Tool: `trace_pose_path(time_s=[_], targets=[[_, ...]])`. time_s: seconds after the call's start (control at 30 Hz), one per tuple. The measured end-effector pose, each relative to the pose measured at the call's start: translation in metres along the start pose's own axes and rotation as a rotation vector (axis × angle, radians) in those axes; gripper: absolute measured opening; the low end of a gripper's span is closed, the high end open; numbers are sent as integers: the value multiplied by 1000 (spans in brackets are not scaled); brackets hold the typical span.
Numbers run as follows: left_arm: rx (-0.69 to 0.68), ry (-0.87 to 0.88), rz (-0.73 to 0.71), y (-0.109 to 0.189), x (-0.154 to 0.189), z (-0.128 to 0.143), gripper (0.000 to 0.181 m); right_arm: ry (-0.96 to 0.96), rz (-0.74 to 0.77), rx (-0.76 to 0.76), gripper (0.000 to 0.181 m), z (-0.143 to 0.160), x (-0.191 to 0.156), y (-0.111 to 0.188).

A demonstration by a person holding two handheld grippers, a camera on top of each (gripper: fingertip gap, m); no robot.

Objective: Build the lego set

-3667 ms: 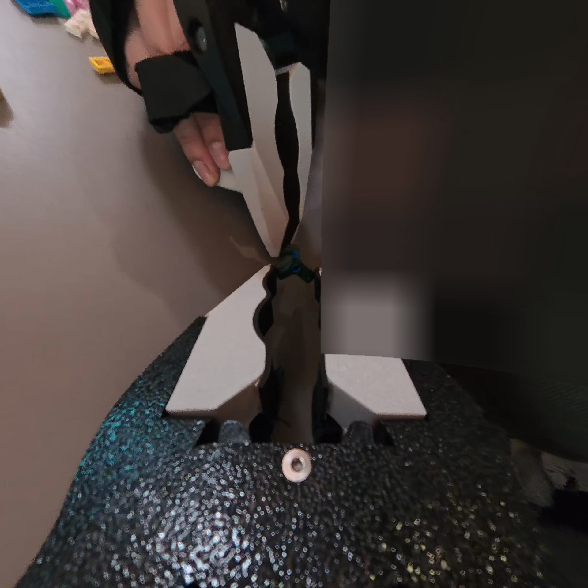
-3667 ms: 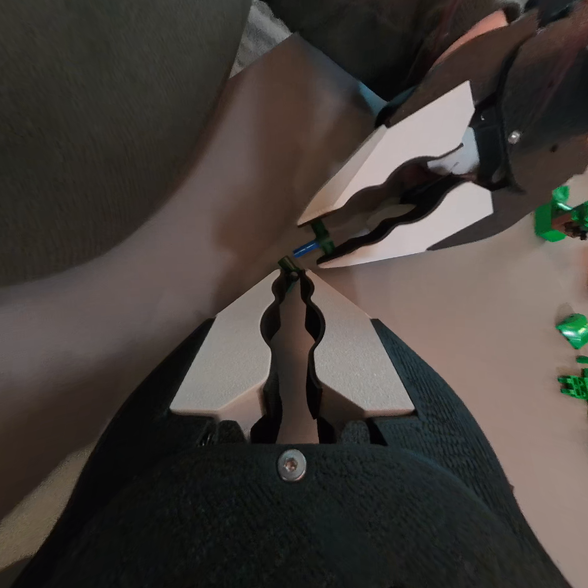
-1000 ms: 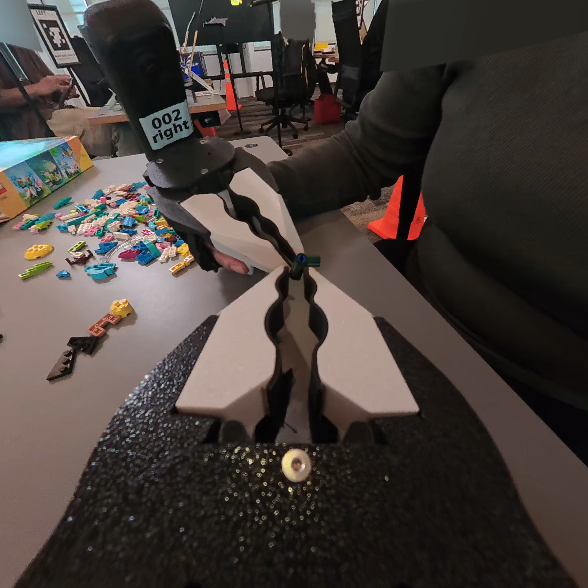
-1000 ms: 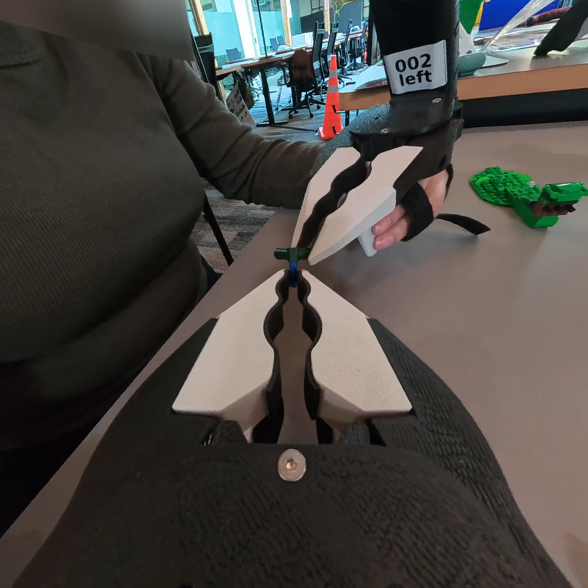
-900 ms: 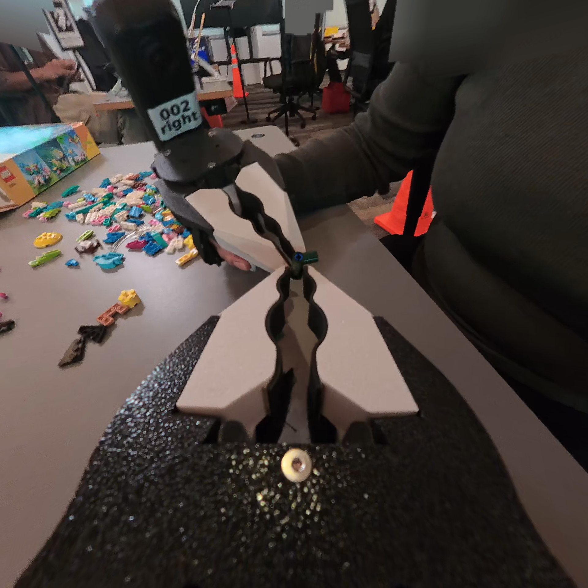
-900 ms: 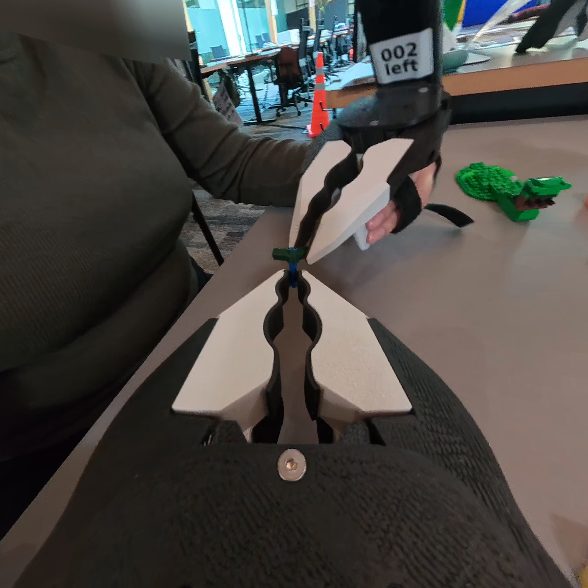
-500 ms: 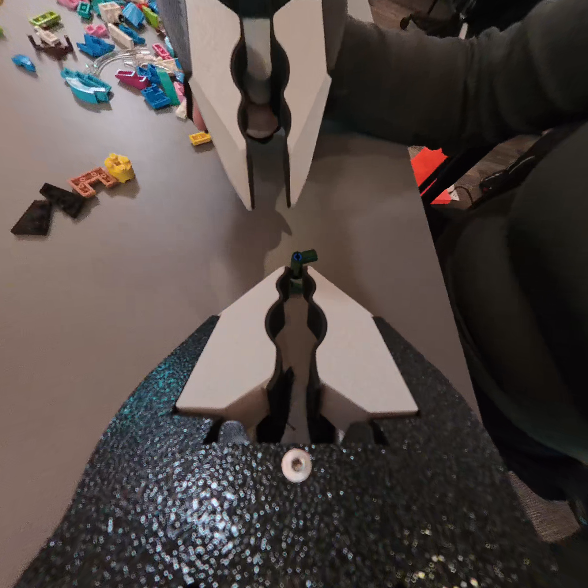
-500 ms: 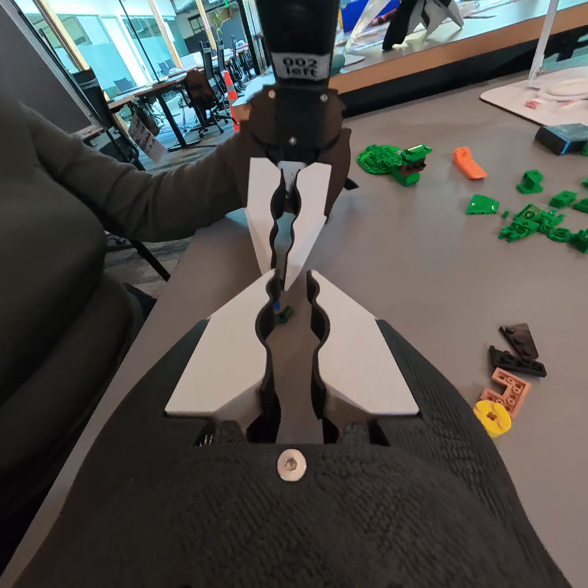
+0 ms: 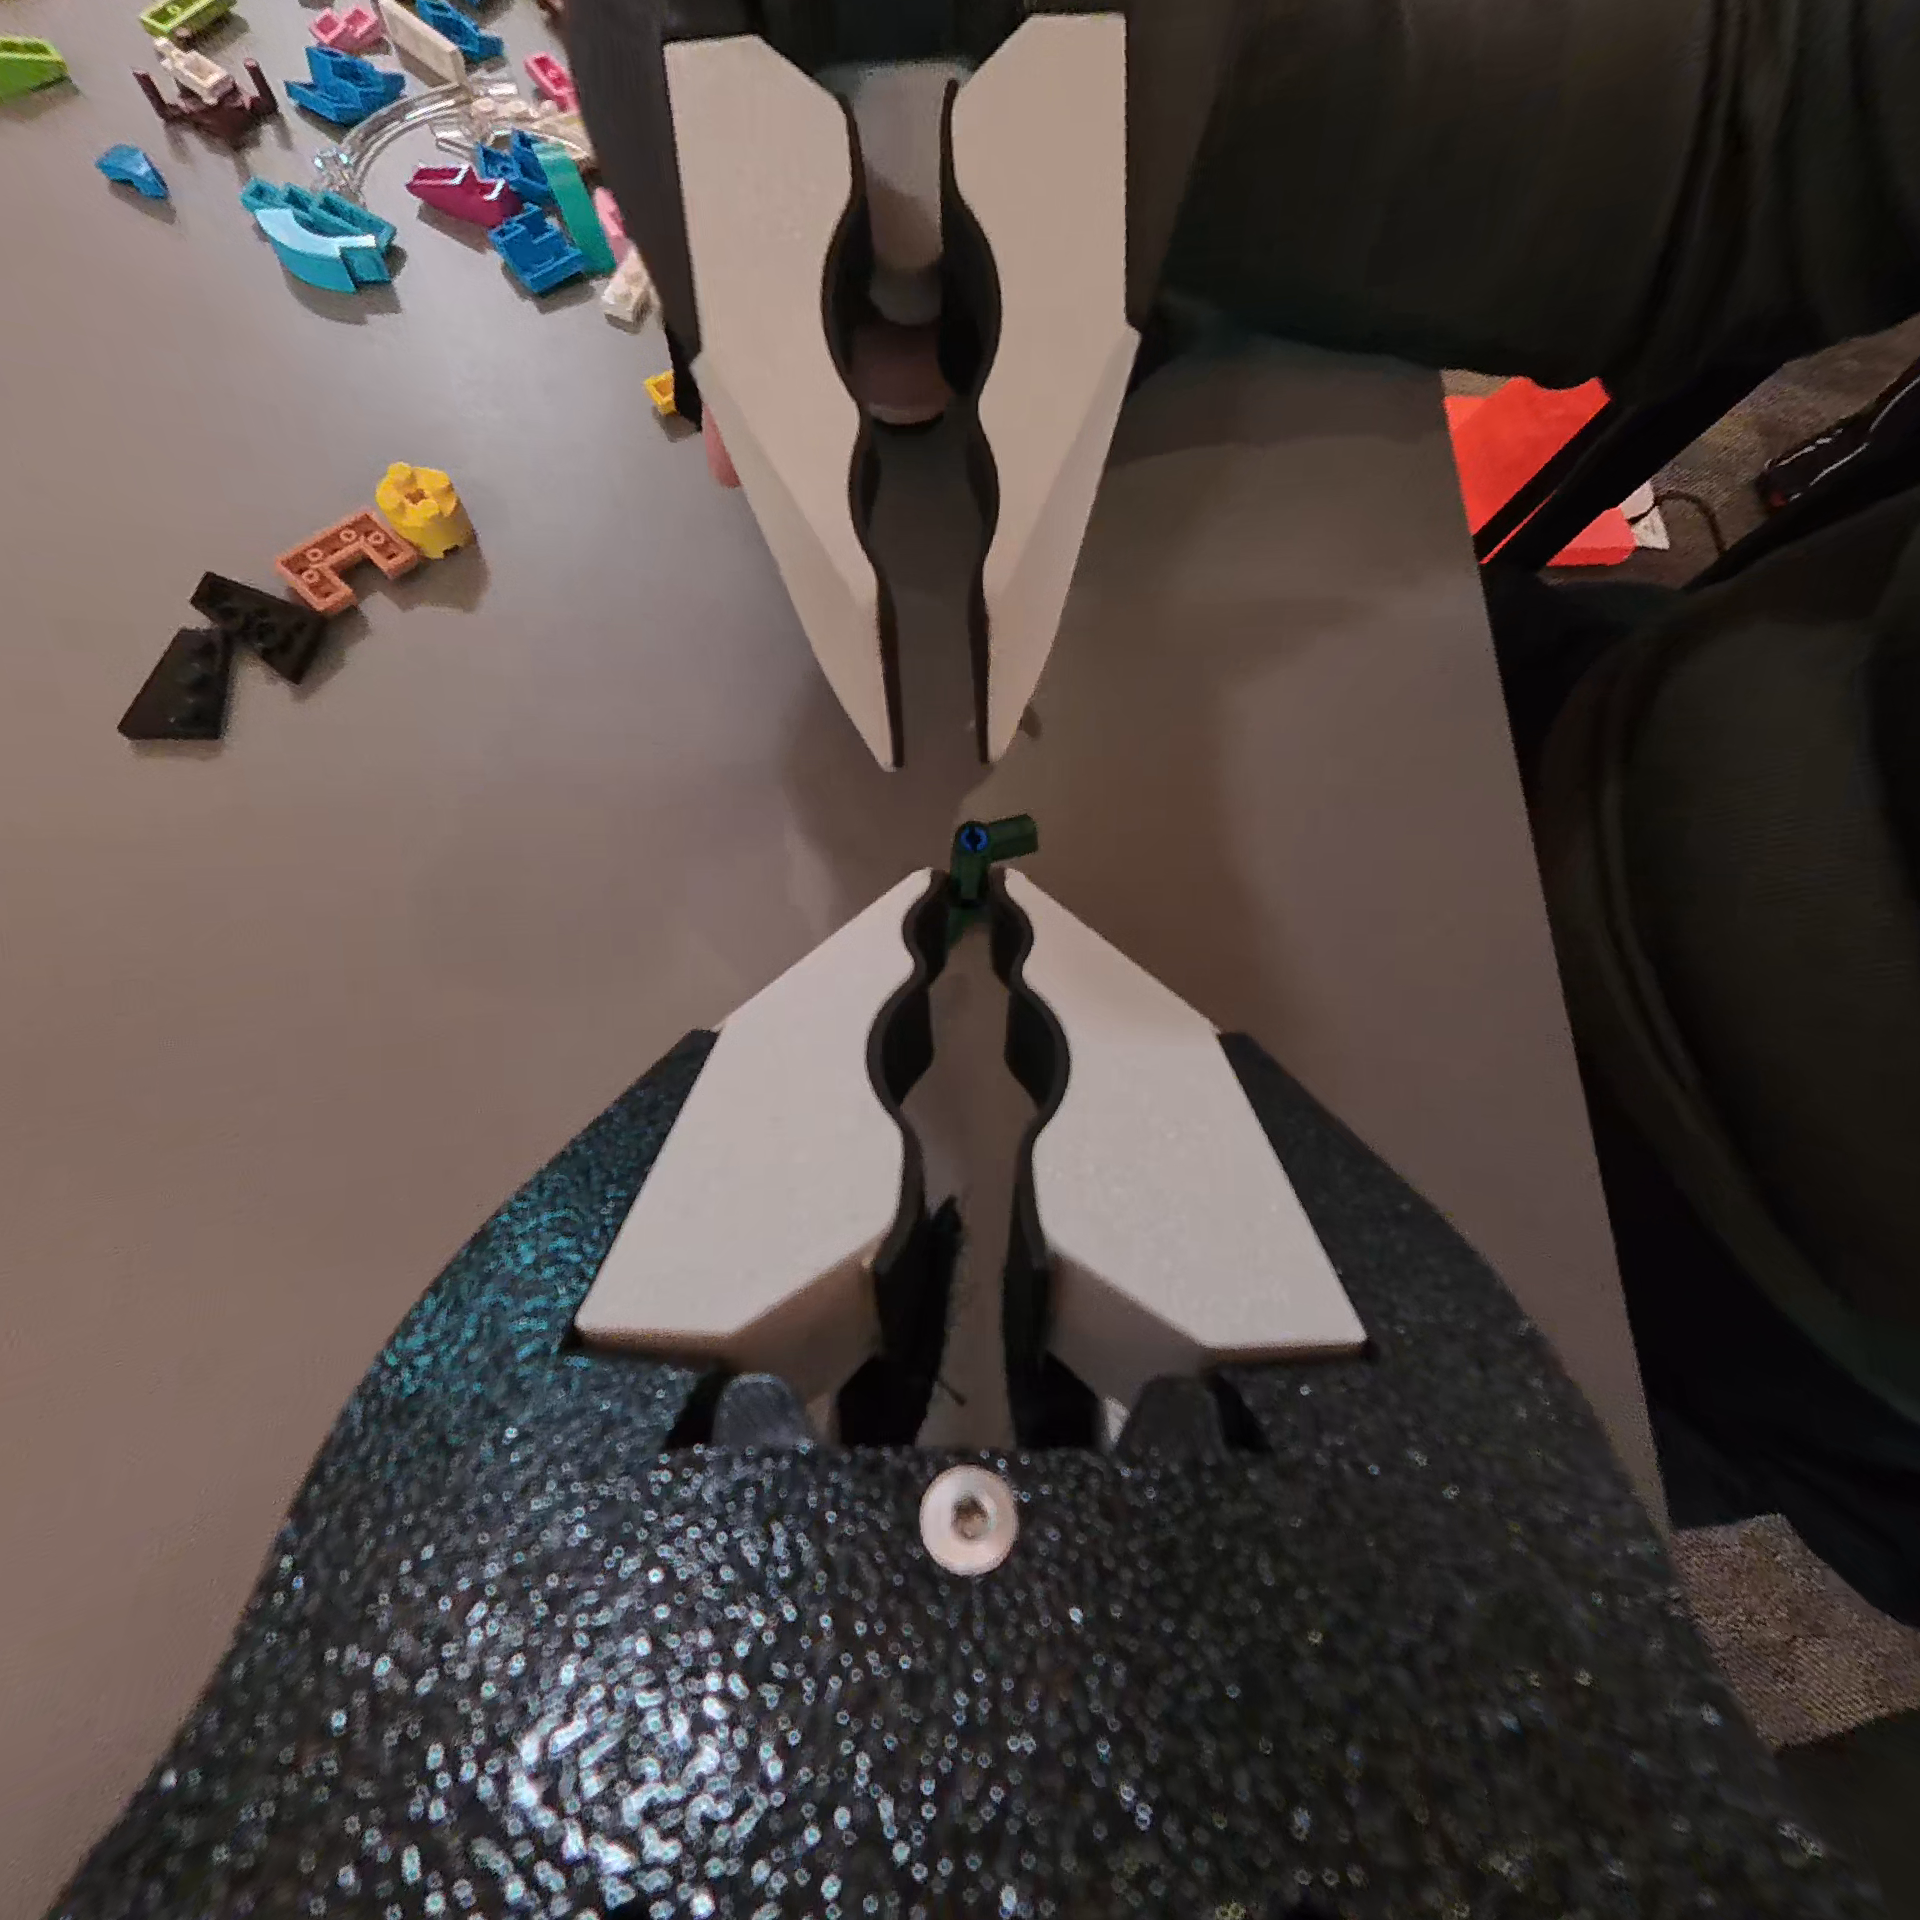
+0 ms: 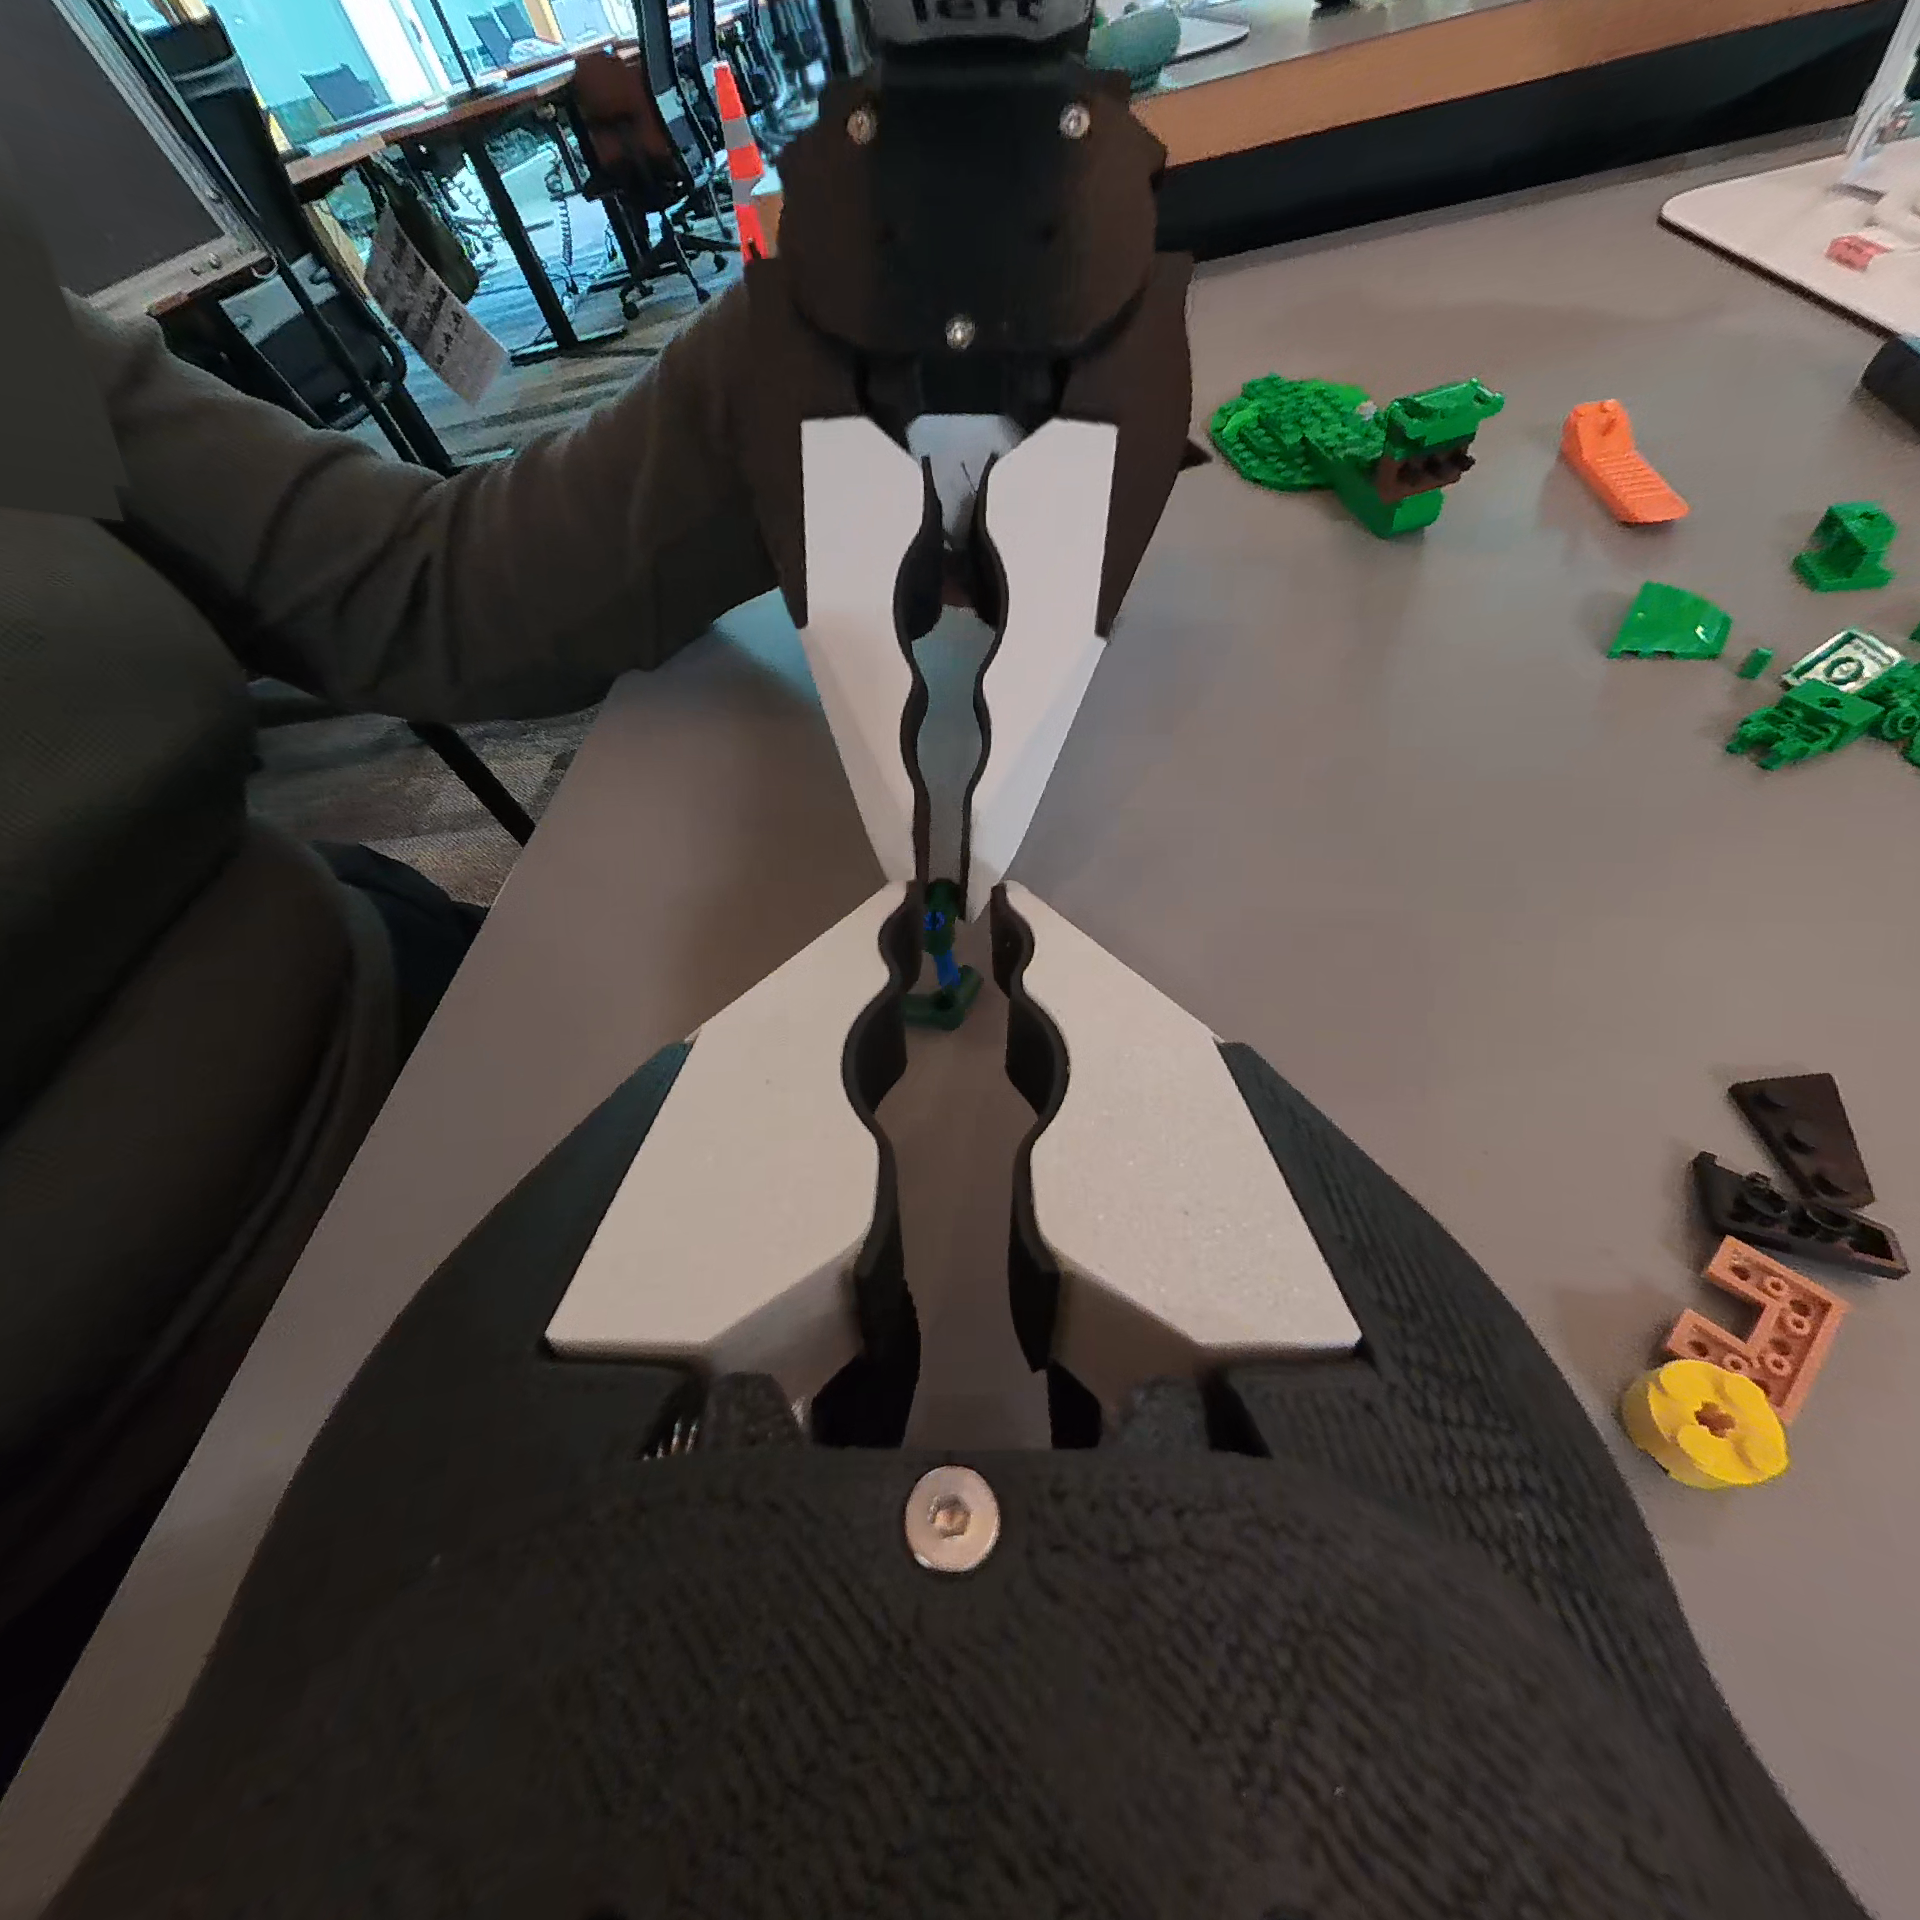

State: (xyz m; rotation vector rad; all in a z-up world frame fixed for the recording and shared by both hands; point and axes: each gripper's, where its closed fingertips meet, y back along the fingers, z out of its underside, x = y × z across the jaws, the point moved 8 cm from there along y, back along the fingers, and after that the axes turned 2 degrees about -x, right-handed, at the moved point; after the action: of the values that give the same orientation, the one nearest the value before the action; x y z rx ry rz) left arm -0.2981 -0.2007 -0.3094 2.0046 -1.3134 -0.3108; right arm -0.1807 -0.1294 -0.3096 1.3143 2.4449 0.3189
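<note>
My left gripper is shut on a small dark green connector with a blue pin. In the right wrist view the left gripper points down and the piece hangs from its tips, its lower end at or just above the grey table. My right gripper is open and empty, its tips on either side of the piece without touching it. It also shows in the left wrist view, tip to tip with the left one.
Two black wedge plates, a salmon L-shaped plate and a yellow round brick lie to the right. Farther off are a green build, an orange separator and loose green parts. Coloured bricks are scattered. The table edge and the person's body are close by. The tips of both grippers are at nearly the same place.
A second ago both grippers pinched the piece. The right gripper has let go, opened and drawn back. The left gripper keeps the piece and now points down at the table.
</note>
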Motion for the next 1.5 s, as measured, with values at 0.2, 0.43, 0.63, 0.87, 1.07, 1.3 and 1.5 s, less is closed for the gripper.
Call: trace_pose_path(time_s=[0.2,0.43,0.63,0.87,1.07,1.3,1.5], targets=[[-24,-28,-7,-6,2,1,5,-10,-3,6,10,0,1,0],[-34,-48,-11,-6,3,2,5,-13,-6,0,9,0,1,0],[-46,-66,-37,-6,4,1,5,18,32,-101,20,5,-2,-4],[-50,-64,-46,-7,4,0,5,-44,326,-132,37,5,-28,-14],[-46,-56,-41,-7,3,0,5,91,533,-182,20,14,-45,-26],[-51,-45,-44,-7,1,2,5,119,552,-190,13,12,-44,-30],[-59,-42,-47,-9,-1,3,5,107,563,-201,12,12,-42,-31]])
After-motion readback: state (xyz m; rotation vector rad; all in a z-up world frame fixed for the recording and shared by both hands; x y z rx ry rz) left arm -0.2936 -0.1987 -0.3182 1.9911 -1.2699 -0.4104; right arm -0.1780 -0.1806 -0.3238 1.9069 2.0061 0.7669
